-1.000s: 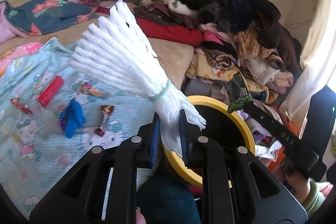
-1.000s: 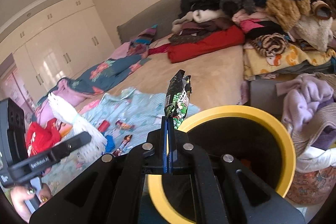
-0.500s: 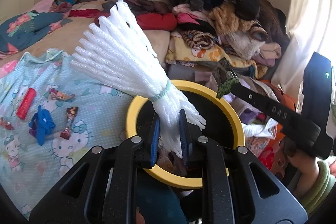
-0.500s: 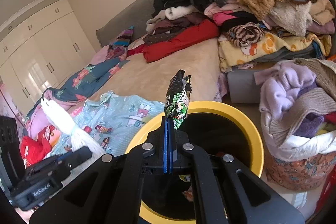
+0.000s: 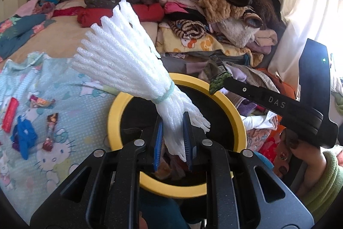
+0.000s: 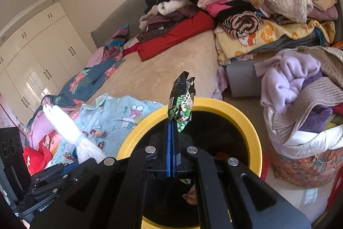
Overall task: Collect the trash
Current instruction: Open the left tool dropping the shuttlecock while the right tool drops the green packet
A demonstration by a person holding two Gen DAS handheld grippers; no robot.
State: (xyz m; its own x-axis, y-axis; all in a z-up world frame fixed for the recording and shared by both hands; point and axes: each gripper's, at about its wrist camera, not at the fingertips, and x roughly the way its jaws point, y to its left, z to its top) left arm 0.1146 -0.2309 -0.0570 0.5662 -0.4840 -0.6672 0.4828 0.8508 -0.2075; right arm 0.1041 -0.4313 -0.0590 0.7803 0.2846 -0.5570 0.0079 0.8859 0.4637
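Over the yellow-rimmed bin (image 5: 238, 121) | left gripper (image 5: 172, 143) clamps white foam netting bundle (image 5: 128, 61) | right gripper (image 6: 171, 141) pinches green snack wrapper (image 6: 181, 102) | risk: fanned bundle probably snags the rim and spills onto the bed (image 6: 150, 72).

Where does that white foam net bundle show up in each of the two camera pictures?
Left wrist view: the white foam net bundle fills the centre, fanning up and left from the left gripper, which is shut on its tied end.
Right wrist view: it sits small at the lower left, beside the blue cartoon blanket.
Shared landmark: the yellow-rimmed bin.
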